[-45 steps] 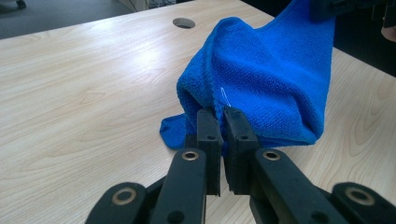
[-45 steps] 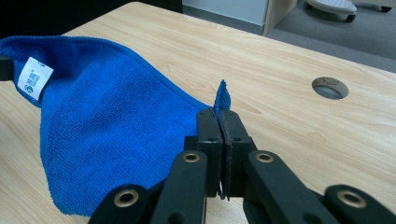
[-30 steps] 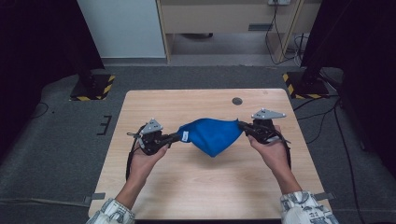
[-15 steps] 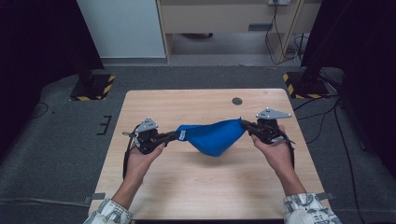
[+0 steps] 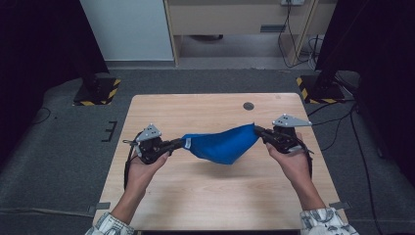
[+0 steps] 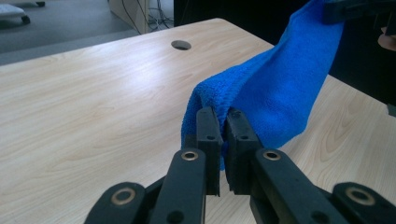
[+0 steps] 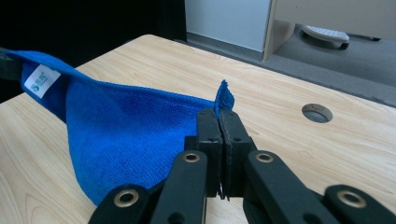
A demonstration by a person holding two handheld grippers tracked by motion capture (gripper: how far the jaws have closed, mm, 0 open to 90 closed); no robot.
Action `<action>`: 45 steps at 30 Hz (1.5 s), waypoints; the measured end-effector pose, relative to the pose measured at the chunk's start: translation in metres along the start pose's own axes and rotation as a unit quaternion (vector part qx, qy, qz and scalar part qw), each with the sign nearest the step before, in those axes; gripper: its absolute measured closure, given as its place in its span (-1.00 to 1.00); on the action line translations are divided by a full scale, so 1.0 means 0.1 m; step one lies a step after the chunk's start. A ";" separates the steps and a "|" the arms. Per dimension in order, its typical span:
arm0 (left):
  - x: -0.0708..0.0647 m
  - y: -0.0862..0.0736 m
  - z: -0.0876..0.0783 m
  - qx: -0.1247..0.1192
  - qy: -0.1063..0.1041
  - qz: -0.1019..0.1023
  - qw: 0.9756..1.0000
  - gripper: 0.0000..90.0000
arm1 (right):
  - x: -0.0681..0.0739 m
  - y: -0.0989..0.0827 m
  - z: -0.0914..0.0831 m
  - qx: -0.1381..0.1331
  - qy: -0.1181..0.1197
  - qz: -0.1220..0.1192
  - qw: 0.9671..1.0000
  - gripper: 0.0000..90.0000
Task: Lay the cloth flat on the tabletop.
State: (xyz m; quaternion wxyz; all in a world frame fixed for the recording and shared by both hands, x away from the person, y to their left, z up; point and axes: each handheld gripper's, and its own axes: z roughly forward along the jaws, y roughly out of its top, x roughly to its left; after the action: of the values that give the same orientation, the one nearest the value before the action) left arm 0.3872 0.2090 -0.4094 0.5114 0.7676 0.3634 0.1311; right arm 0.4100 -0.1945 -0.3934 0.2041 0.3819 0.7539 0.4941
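Note:
A blue cloth point(image 5: 220, 144) hangs stretched above the wooden table point(image 5: 195, 191), sagging in the middle. My left gripper point(image 5: 179, 143) is shut on its left corner, where a small white label shows. My right gripper point(image 5: 258, 131) is shut on the right corner. In the left gripper view the jaws pinch a folded edge of the cloth point(image 6: 275, 98), which rises toward the other gripper point(image 6: 359, 9) at the top right. The right gripper view has the jaws clamped on a corner of the cloth point(image 7: 126, 135), with the white label point(image 7: 42, 80) at the far left.
A round cable hole point(image 5: 248, 105) lies near the table's far edge, right of centre. Grey carpet surrounds the table, with yellow-black striped stand bases point(image 5: 95, 93) at the back left and right. A cabinet point(image 5: 235, 19) stands beyond.
Both grippers have moved apart, left going left and right going right. The cloth has been pulled from a bunched shape into a wider, tauter span.

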 end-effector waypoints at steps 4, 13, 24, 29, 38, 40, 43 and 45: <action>0.00 0.03 0.00 0.001 0.001 -0.001 1.000 0.90 | 0.01 0.01 -0.01 0.002 -0.001 -0.001 1.000 0.97; -0.04 0.15 -0.23 -0.016 0.007 0.005 1.000 0.90 | 0.18 0.17 -0.18 -0.021 0.011 -0.010 1.000 0.97; -0.08 0.34 -0.48 -0.024 0.014 0.015 0.999 0.90 | 0.36 0.34 -0.35 -0.029 0.018 -0.024 0.999 0.97; -0.12 0.36 -0.53 -0.022 0.015 0.020 0.999 0.90 | 0.34 0.34 -0.38 -0.032 0.015 -0.019 0.999 0.97; -0.17 0.63 -0.63 -0.006 0.026 0.042 0.999 0.90 | 0.46 0.59 -0.61 -0.043 0.010 -0.041 0.998 0.97; -0.10 0.66 -0.52 0.007 0.027 0.037 0.999 0.90 | 0.37 0.57 -0.51 -0.035 0.003 -0.035 0.999 0.97; 0.05 0.66 -0.29 0.030 0.032 0.027 0.999 0.89 | 0.21 0.50 -0.30 -0.021 -0.007 -0.028 0.999 0.97; 0.15 0.65 -0.14 0.044 0.036 0.017 0.998 0.89 | 0.10 0.44 -0.16 -0.012 -0.013 -0.021 1.000 0.97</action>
State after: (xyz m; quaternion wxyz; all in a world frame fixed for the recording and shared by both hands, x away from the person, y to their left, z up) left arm 0.4176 0.2153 -0.3486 0.4618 0.7903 0.3733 0.1513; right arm 0.4093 -0.1863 -0.3460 0.2287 0.3696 0.7531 0.4939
